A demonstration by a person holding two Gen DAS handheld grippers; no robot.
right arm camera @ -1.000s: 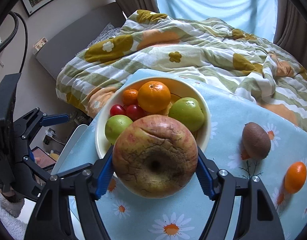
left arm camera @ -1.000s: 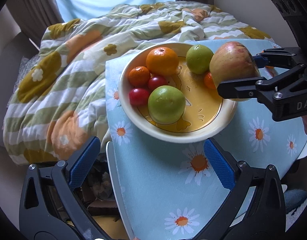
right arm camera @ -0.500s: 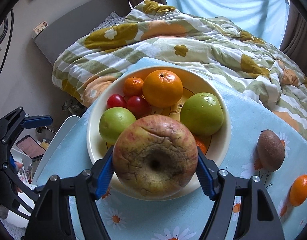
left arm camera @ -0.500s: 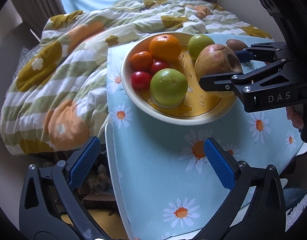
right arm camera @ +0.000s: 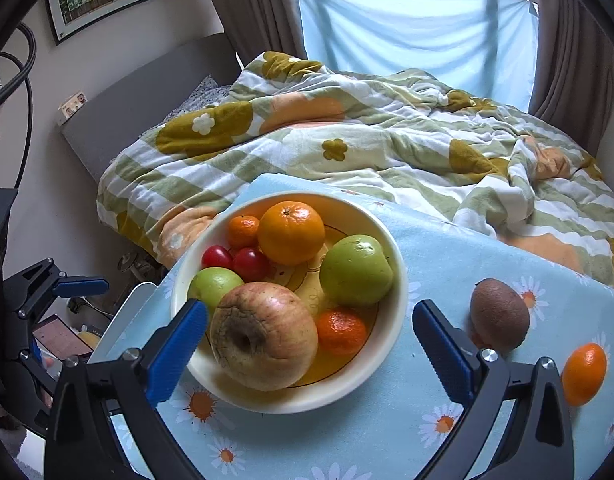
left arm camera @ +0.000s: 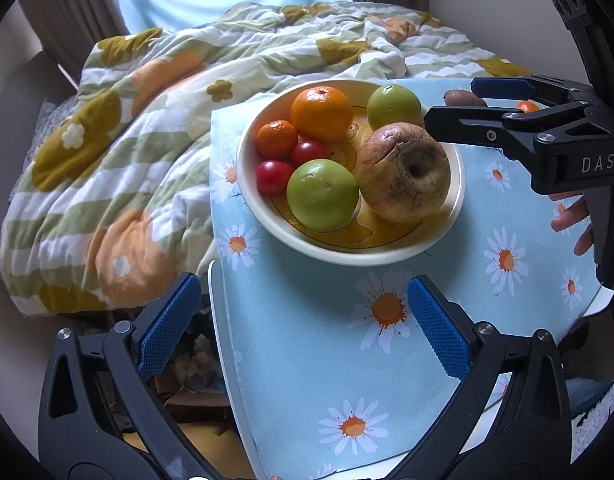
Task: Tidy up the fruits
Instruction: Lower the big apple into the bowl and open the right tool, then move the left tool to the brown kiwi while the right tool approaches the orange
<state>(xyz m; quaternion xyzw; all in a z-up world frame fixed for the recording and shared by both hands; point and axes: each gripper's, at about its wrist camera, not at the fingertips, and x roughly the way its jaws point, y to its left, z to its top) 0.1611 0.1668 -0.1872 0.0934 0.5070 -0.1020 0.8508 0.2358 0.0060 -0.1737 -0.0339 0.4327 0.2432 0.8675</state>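
Observation:
A large wrinkled red-yellow apple (right arm camera: 263,336) (left arm camera: 403,176) lies in the cream bowl (right arm camera: 307,404) (left arm camera: 347,254), beside two green apples, oranges and small red fruits. My right gripper (right arm camera: 310,312) (left arm camera: 451,102) hangs over the bowl's near rim. Its jaws are opening wide, and the blue pads stand clear of the apple on both sides. On the daisy cloth right of the bowl lie a brown kiwi (right arm camera: 499,314) and a small mandarin (right arm camera: 585,374). My left gripper (left arm camera: 304,282) is open with nothing in it, above the cloth in front of the bowl.
The table (left arm camera: 215,300) with its blue daisy cloth (left arm camera: 307,360) stands against a bed with a flowered quilt (left arm camera: 147,140). Its left edge drops to a cluttered floor. A person's fingers (left arm camera: 571,220) hold the right gripper's handle.
The right gripper brought the wrinkled apple over the bowl and let it go. The apple now rests inside the bowl and the jaws stand wide apart. The left gripper stayed put.

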